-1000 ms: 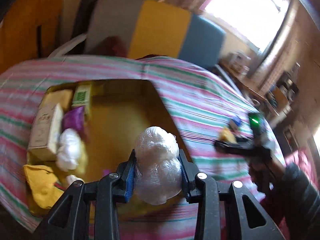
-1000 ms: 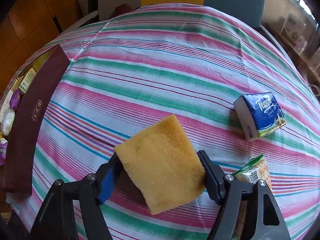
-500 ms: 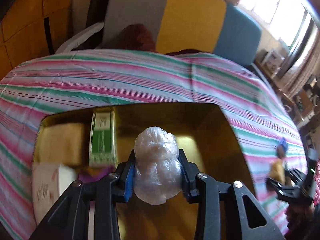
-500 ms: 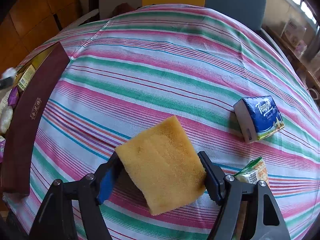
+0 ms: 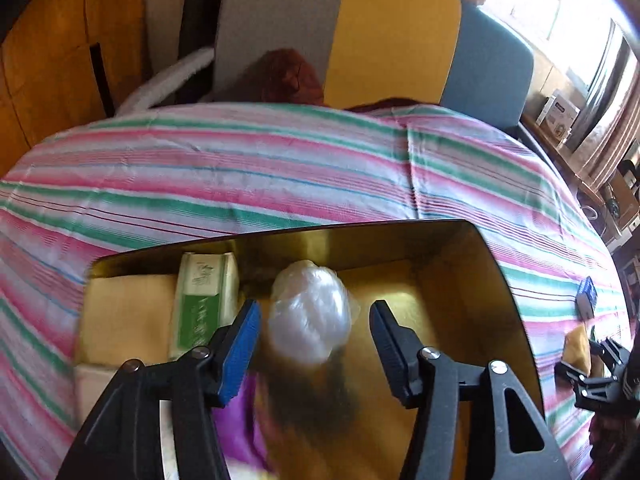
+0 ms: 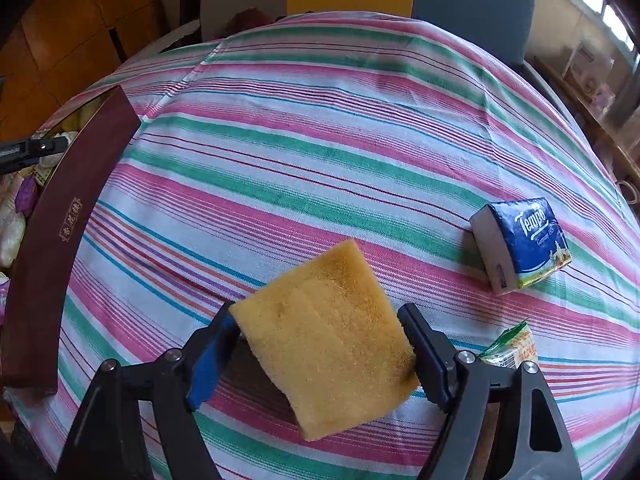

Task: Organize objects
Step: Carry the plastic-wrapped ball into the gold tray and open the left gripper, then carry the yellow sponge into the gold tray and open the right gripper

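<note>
- Left claw [image 5: 314, 330] has just been opening: a second ago it was clamped on the crumpled clear-plastic ball [image 5: 310, 312]; now both pads stand clear of it, with a gap on each side.
- The ball is between the jaws but not gripped, blurred, above the gold interior of the dark-rimmed open box [image 5: 460, 280]. Whether it has landed cannot be told.
- Since the earlier frames the left claw has moved from the box's near edge to over its middle; release point sits beside the green-and-white carton [image 5: 202, 300] along the far wall.
- Judgement: drop-off of the ball is effectively done; the left claw is free for the next pick.
- Right claw [image 6: 320, 354] is unchanged in position and shut on the yellow rectangular sponge [image 6: 324, 340], held above the striped cloth-covered surface [image 6: 320, 120]. Its jaws have eased slightly wider, pads still touching the sponge edges.
- Left on the surface: blue tissue pack [image 6: 520, 246] near the right edge, and a green-orange snack packet [image 6: 514, 346] just beside the right claw.
- Judgement: the sponge goes to the box next; the loosened grip could let it slip.
</note>
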The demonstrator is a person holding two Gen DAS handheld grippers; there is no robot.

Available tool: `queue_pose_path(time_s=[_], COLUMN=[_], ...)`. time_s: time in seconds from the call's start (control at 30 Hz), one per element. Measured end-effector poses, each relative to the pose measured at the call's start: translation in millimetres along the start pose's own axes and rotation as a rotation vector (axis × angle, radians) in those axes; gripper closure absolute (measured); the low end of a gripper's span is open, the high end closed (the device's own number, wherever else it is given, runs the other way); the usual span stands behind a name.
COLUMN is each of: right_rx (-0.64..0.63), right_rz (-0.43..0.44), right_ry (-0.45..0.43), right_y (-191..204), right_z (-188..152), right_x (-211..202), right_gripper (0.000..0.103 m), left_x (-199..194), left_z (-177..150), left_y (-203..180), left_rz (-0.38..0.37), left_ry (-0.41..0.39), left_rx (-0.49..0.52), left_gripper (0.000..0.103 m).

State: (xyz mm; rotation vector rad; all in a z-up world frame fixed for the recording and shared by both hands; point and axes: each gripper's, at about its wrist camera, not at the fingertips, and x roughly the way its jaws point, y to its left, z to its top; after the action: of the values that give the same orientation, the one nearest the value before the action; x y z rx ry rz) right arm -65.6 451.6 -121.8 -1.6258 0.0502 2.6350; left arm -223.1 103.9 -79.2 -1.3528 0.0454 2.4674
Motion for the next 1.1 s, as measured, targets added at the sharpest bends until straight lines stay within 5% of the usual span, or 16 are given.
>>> queue_pose_path(time_s=[0.5, 1.1], right_rx=[-0.025, 0.008], right_rz=[-0.02, -0.031], right_ry=[-0.017, -0.007], right_y=[4.1, 4.5], right_z=[-2.1, 1.0], right_x=[-1.1, 0.1], right_gripper=[0.022, 0.022], left_x=[-121.5, -134.7], left_z=[-109.8, -138.1], left_y=[-9.0, -3.3], left_rz=[0.1, 0.062], left_ry=[-0.148, -0.14], left_rx=[0.018, 0.019], left_gripper=[0.046, 0.046])
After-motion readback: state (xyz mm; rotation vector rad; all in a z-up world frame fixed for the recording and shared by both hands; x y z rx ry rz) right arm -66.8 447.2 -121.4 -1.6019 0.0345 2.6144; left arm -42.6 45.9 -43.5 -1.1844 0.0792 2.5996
